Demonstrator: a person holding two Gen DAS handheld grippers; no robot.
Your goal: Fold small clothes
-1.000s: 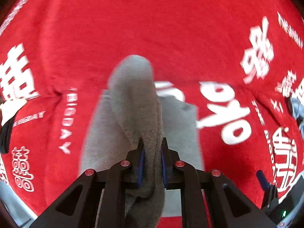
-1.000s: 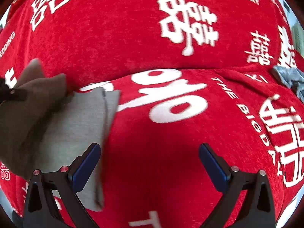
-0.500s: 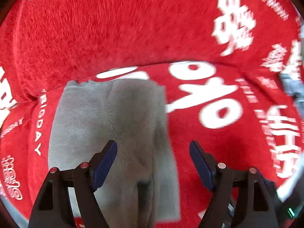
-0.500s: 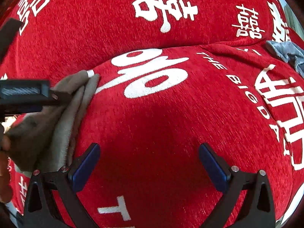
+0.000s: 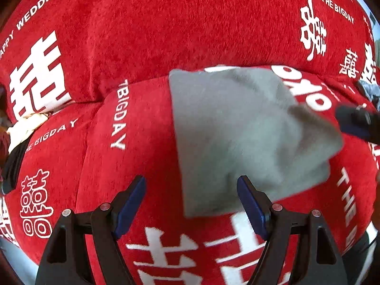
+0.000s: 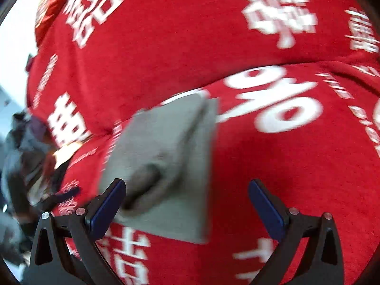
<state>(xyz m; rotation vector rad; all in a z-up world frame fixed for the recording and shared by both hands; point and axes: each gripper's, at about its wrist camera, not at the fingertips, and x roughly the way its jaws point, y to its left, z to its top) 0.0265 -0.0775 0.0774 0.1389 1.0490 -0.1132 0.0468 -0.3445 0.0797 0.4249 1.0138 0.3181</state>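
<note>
Both hand-held grippers, left hand-held gripper [image 5: 191,204] and right hand-held gripper [image 6: 186,207], stand released and empty. Just beyond their fingertips, the folded grey garment [image 5: 237,130] lies on the red printed cover [image 5: 166,23]. Farther right, a blurred grey-blue cloth [image 5: 369,87], perhaps more clothing, is cut off.

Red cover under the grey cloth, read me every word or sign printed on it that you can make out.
All print is white, on the red cover; the grey cloth shows none.
"APPY WEDDING": upper left edge, first letter cut off.
"THE BIGDAY": upper right.
"BIGDAY": beside the cloth's left edge.
"E BIGDAY": left, partly hidden.
"%": right of the cloth.
Large Chinese double-happiness signs: scattered.
Right wrist view: small lettering too blurred to read.
</note>
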